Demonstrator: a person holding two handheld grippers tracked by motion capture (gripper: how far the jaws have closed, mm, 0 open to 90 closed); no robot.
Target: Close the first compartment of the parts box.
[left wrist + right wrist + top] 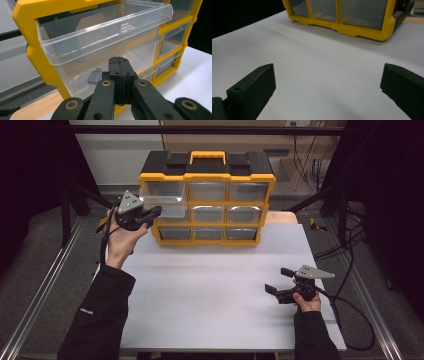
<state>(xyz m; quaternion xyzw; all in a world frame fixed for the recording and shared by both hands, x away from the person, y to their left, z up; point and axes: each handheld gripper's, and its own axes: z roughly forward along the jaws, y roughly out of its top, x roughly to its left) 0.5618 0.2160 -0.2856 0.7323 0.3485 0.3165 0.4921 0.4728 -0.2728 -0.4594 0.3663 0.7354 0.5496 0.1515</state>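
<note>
Left hand-held gripper [119, 75] jaws pressed together, empty, at the pulled-out clear plastic drawer [105, 37] of the yellow-framed organiser [207, 205]; small grey metal piece [94, 76] inside. Right hand-held gripper [280, 281] wide, over white table [210, 285].

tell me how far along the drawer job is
Done so far: the top-left drawer of the yellow organizer stands pulled out, and a small grey part lies inside it. In hand: the left claw, jaws shut, sits right at the drawer's front, holding nothing. The right claw waits open above the white table. Left, probably: pushing the drawer closed.
</note>
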